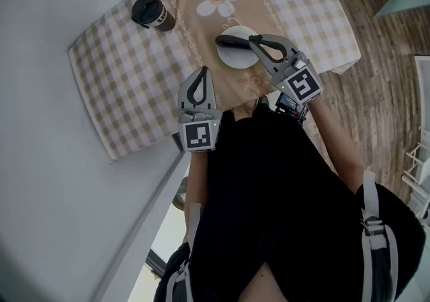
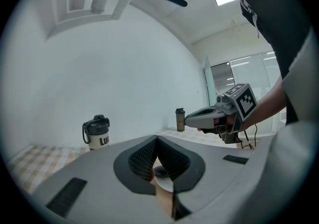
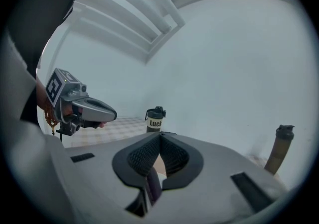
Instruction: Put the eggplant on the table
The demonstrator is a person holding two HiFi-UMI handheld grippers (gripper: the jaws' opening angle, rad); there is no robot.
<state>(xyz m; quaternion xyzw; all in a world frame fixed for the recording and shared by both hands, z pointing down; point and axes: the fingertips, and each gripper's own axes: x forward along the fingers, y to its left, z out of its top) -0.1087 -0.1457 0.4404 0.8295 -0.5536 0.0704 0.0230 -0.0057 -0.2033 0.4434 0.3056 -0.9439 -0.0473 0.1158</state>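
Containers, left to right. Black lidded tumbler [image 1: 153,11]: upright on the table's beige checked tablecloth [image 1: 127,86], lid on, contents not visible. Round white plate [image 1: 235,60]: near the table's middle, holds the dark purple eggplant [image 1: 230,41], lying lengthwise across it, not yet on the table itself. Tall olive lidded bottle [image 3: 279,148]: upright at far right of the right gripper view, contents not visible.

Surroundings. Left gripper [image 1: 202,70]: just left of the plate and clear of it, fingers pressed together at the tips, nothing between them. Right gripper [image 1: 252,38]: tips over the eggplant's right end, fingers likewise closed tip to tip, with the eggplant showing below them; contact cannot be judged. Wooden floor [image 1: 376,59]: right of the table.
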